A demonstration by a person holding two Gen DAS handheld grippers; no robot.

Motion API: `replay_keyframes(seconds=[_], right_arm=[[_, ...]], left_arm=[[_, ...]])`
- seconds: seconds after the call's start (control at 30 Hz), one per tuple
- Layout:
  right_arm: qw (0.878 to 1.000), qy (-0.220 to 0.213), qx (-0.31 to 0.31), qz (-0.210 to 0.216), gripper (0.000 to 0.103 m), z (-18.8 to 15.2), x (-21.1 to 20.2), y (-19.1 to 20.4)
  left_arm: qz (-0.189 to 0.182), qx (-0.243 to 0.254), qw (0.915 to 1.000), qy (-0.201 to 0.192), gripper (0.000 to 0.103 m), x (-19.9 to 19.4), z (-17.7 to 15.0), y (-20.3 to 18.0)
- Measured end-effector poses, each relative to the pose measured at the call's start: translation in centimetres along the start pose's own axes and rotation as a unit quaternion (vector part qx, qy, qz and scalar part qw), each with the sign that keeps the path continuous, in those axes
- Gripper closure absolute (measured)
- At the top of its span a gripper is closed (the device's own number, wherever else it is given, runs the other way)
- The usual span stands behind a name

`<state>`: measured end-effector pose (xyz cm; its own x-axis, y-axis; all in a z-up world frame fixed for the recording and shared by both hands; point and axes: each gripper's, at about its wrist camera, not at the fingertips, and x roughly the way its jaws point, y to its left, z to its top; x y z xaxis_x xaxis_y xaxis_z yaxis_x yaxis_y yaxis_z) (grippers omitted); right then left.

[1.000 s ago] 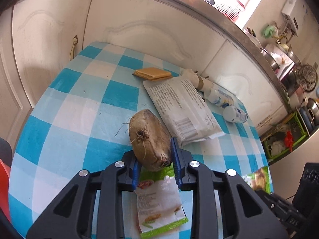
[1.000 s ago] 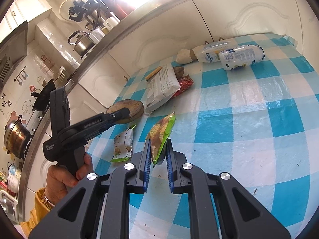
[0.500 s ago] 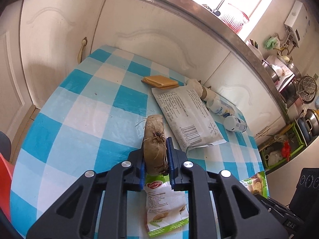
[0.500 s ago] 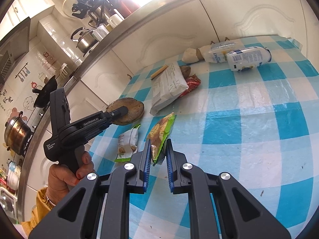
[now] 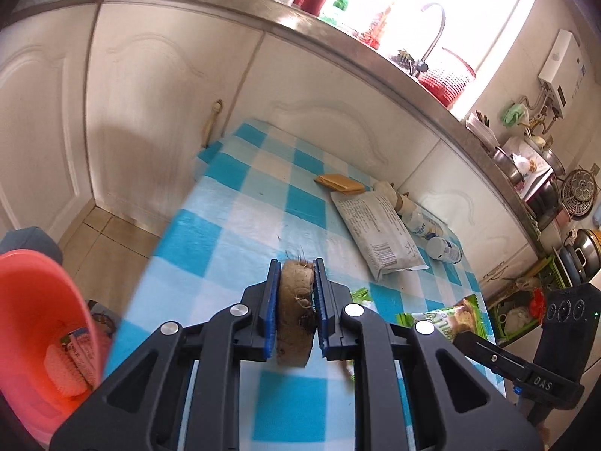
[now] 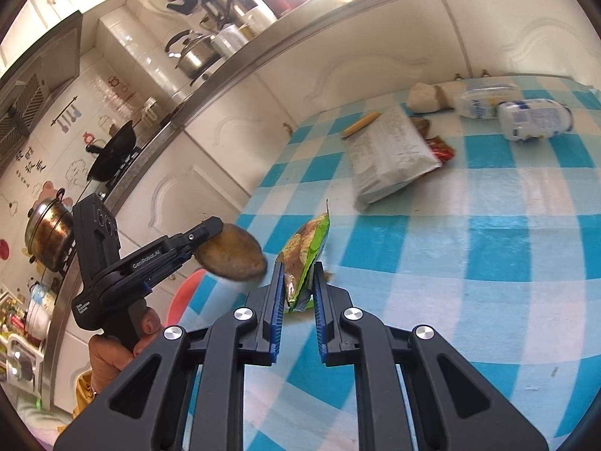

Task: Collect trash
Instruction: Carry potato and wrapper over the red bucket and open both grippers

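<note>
My left gripper (image 5: 296, 267) is shut on a brown fibrous husk (image 5: 295, 300), which stands on edge between the blue pads above the near edge of the checked table (image 5: 240, 206). In the right wrist view, the same husk (image 6: 233, 255) hangs past the table's left edge in the left gripper (image 6: 210, 235). My right gripper (image 6: 298, 268) is shut on a crumpled green snack wrapper (image 6: 308, 240) held above the cloth. A pink bin (image 5: 33, 300) with wrappers inside sits low on the floor at the left.
A white printed bag (image 6: 387, 150), a red wrapper (image 6: 439, 148), two white bottles (image 6: 533, 118), a tan card (image 5: 338, 182) and a pale lump (image 6: 422, 97) lie at the table's far side. White cabinet doors (image 5: 150, 112) back the table. A person's hand (image 6: 112, 353) holds the left gripper.
The left jaws closed tighter on the husk, lifted it and carried it back toward the table's left edge. The pink bin came into view. The right gripper drew back with the green wrapper.
</note>
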<state>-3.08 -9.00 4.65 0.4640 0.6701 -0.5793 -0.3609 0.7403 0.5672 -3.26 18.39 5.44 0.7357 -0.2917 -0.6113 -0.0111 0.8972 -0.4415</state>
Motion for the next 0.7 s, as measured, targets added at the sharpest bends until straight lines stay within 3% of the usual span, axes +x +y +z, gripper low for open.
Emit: replay_keyframes(seconds=[0.33, 0.7], right_arm=[[0.994, 0.065, -0.053, 0.070, 0.087, -0.3, 5.5, 7.2], [0.973, 0.147, -0.120, 0.132, 0.087, -2.0, 13.2, 16.4]], left_arm=[[0.053, -0.046, 0.9969, -0.034, 0.085, -7.8, -1.4, 7.4], [0.144, -0.112, 0.9817, -0.053, 0.085, -12.8, -3.4, 16.5]])
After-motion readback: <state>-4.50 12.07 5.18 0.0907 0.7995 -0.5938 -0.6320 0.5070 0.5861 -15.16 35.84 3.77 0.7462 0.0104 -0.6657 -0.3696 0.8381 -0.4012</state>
